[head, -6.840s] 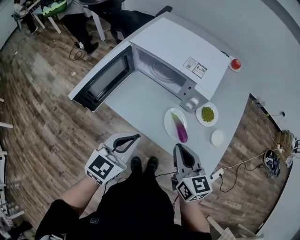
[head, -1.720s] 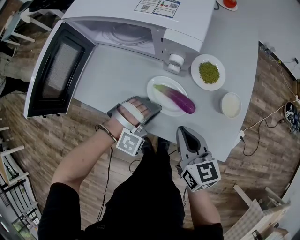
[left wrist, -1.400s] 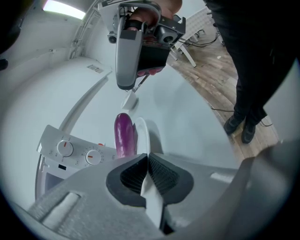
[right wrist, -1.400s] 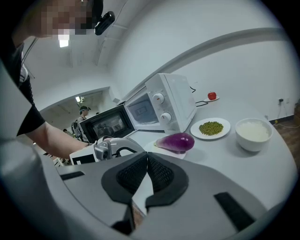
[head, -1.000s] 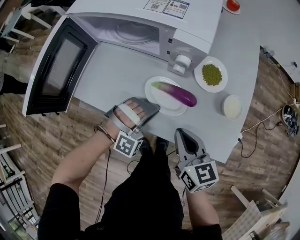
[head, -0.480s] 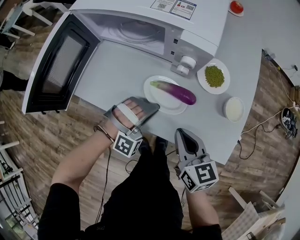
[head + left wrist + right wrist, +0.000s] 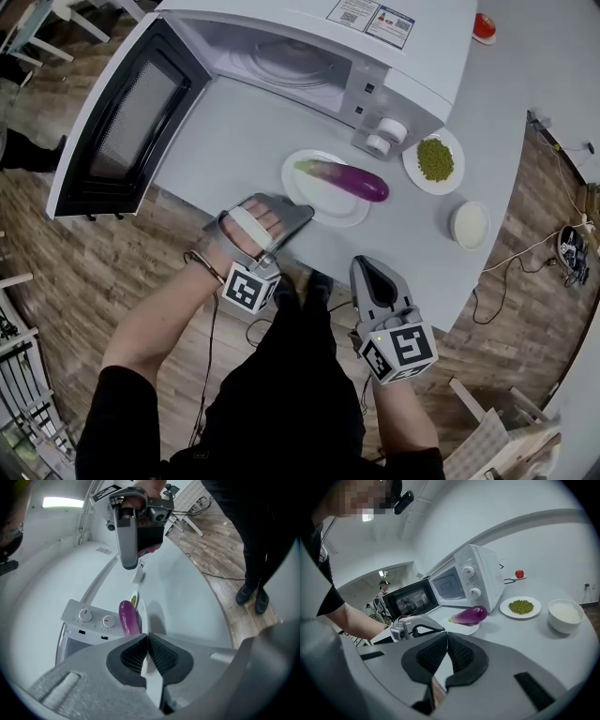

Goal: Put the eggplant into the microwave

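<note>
Lying lengthwise on a white plate [image 7: 323, 210], the purple eggplant [image 7: 345, 180] points its green stem end toward the microwave's open door [image 7: 127, 117]. The plate sits on the grey tabletop [image 7: 248, 141], just in front of the microwave [image 7: 412, 56], whose cavity shows a glass turntable [image 7: 286, 64].

A sticker [image 7: 370, 16] on the microwave's top carries two QR-like squares and a red warning triangle over fine print too small to read. Two white dials [image 7: 386, 137] stand on the control panel; the marks around them cannot be read either.

The left gripper [image 7: 303, 212] lies low over the tabletop with its tip just beside the plate's near rim. Whether it touches cannot be told. Its jaws are together with nothing between them.

The right gripper [image 7: 362, 266] hangs at the tabletop's near edge, well apart from the plate, and its jaws are also together and empty. Each gripper bears a cube with black-and-white square markers.

To the right of the eggplant are a plate of green peas [image 7: 436, 159] and a bowl [image 7: 469, 225] of something white. A small red thing [image 7: 485, 26] sits beyond the microwave.
</note>
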The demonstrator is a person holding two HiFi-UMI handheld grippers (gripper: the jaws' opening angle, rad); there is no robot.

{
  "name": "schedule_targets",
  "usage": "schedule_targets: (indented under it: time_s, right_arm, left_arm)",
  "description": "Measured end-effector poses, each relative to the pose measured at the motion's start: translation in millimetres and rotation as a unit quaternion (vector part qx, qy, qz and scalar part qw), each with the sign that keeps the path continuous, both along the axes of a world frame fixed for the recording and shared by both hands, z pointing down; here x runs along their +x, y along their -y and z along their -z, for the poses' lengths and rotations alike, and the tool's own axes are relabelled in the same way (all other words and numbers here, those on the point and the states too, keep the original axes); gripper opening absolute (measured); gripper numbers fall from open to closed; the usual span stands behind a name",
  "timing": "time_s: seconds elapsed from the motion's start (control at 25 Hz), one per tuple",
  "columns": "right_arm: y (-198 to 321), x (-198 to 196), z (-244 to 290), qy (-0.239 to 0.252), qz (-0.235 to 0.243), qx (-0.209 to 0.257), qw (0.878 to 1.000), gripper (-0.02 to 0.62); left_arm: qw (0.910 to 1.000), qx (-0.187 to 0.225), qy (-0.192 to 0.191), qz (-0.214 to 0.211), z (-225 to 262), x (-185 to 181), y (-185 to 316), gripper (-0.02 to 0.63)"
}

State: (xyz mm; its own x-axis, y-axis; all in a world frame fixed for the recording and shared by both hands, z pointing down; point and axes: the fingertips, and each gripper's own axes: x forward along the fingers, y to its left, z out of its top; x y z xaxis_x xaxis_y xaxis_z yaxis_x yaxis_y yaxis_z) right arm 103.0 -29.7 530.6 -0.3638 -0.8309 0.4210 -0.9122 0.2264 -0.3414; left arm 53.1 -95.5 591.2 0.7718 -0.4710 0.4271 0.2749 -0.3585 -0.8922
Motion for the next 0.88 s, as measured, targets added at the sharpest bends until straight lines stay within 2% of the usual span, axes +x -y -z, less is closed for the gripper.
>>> schedule_targets:
  time_s: [0.4, 0.88]
  right_arm:
    - [17.0, -17.8, 21.1, -0.016, 0.007, 0.011, 1.0, 0.015]
    - [49.7, -53.6, 58.1, -0.026, 0.022, 0.034, 0.999, 0.015]
  left_arm:
    - [0.9998, 0.009, -0.008, 0.018, 22.2, -26.0, 15.9, 0.017]
    - [0.9978, 0.026, -0.015, 0.059, 63.5, -81.0, 45.5, 0.017]
